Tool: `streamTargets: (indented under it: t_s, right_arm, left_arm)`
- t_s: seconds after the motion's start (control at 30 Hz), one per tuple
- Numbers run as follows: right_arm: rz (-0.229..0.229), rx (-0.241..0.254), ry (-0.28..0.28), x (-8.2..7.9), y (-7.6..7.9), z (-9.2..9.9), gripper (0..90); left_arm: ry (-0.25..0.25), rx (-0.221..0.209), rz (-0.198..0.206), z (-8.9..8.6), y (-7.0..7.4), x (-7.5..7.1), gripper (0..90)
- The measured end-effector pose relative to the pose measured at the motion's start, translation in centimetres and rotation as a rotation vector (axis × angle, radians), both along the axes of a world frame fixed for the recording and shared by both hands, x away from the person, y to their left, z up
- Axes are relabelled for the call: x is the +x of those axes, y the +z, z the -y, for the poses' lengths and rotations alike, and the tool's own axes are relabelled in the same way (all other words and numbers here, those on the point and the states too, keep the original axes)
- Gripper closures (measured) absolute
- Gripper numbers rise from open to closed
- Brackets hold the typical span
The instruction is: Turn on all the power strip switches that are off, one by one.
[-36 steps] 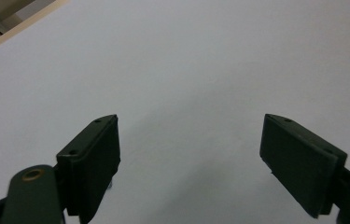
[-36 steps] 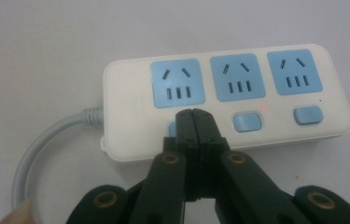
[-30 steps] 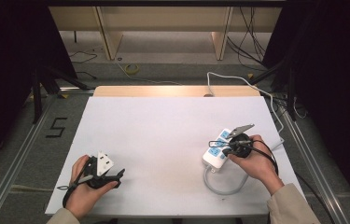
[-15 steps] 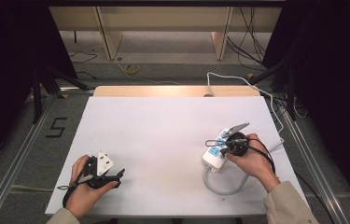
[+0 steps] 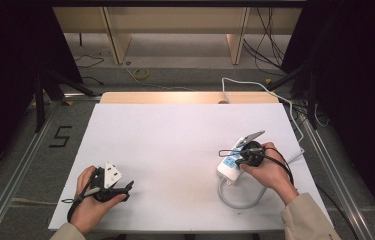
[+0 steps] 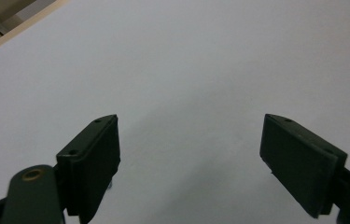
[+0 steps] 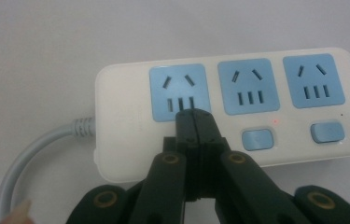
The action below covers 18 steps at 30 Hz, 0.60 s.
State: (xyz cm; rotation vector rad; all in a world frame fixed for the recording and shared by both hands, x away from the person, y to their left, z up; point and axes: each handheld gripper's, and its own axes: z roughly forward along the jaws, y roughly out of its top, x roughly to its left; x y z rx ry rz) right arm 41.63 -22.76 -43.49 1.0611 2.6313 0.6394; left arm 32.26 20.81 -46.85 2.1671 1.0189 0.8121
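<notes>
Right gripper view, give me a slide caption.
Closed tool pressing down over a white power strip with three blue sockets, beneath the first socket.

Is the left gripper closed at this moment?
No, the left gripper is open: its jaws stand wide apart over the bare white table.

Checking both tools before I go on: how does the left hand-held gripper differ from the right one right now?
The left hand-held gripper has its jaws spread wide with bare white table between them; the right hand-held gripper has its jaws closed together. The left one points at no object, while the right one's tips sit over the power strip, beside its first socket, at a spot they cover. Both have black jaws and are held low at the table's near edge.
</notes>
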Motion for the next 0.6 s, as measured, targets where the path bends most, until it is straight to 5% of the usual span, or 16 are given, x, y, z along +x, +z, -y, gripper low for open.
streamTargets:
  t_s: [0.6]
  right_arm:
    - [-0.01, 0.004, -0.015, 0.06, -0.14, 0.01, 90.0]
  left_arm:
    - [0.001, -0.003, 0.003, 0.04, -0.04, 0.05, 20.0]
